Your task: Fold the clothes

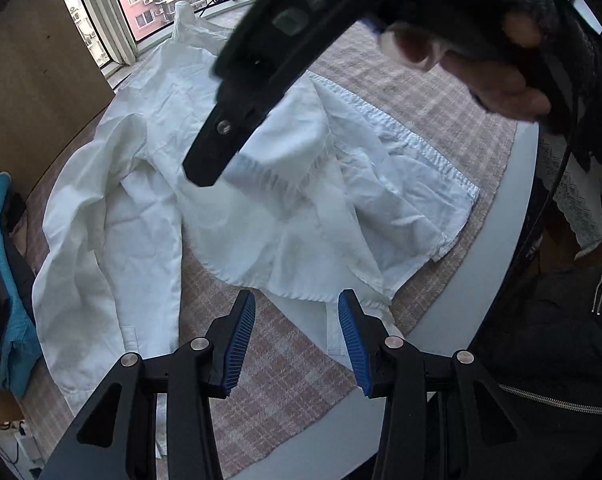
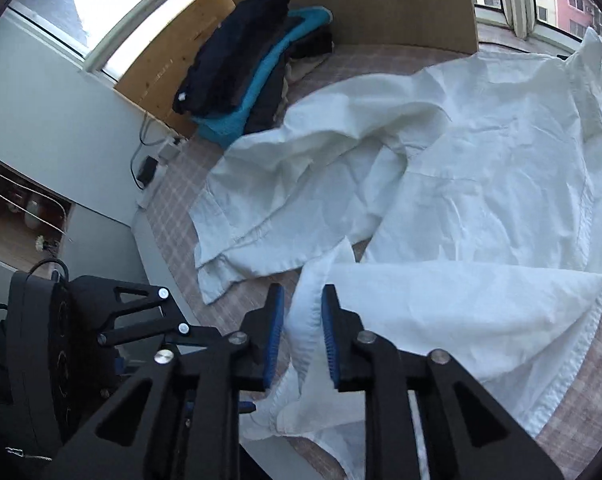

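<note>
A crumpled white shirt [image 1: 261, 220] lies spread on the plaid tablecloth [image 1: 293, 368], sleeves out and hem toward me. My left gripper [image 1: 297, 300] hovers open just above the hem edge, with nothing between its blue pads. In the right wrist view my right gripper [image 2: 304, 292] stands slightly open around a raised fold of the shirt [image 2: 481, 200]. The fold touches the right pad, and a gap shows at the left pad. From the left wrist view one black finger [image 1: 209, 152] of the right gripper hangs over the shirt's middle, held by a person's hand [image 1: 501, 80].
A pile of folded dark and teal clothes [image 2: 253, 64] sits at the table's far side beside a wooden board [image 2: 381, 8]. The round table's white rim [image 1: 513, 220] curves on the right, with the person's dark jacket [image 1: 561, 340] beyond it. Windows line the back.
</note>
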A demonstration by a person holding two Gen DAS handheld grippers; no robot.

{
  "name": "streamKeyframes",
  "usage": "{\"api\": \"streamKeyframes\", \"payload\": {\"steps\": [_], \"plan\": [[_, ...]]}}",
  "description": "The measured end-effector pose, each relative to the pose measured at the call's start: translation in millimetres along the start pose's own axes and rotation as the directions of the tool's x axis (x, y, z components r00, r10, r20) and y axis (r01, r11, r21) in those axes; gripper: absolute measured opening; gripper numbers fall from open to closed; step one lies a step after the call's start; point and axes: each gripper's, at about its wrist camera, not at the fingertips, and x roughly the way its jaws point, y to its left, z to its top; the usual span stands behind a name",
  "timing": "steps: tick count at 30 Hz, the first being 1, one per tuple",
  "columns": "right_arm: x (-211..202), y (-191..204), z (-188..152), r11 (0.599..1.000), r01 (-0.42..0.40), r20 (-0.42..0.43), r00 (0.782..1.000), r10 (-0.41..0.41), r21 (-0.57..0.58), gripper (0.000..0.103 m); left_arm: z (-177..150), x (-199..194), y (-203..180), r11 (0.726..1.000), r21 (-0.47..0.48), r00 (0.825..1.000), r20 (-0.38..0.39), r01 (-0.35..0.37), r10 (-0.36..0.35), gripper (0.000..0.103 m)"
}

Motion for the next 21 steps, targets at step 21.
{"api": "streamKeyframes", "payload": {"steps": [21], "plan": [[-48,-126,-228,0.831,0.386,-0.088,0.919,-0.384,0.400,0.027,-27,24,32,0.969,-0.225,0.994,-0.049,-0.102,0.094,0.036]]}}
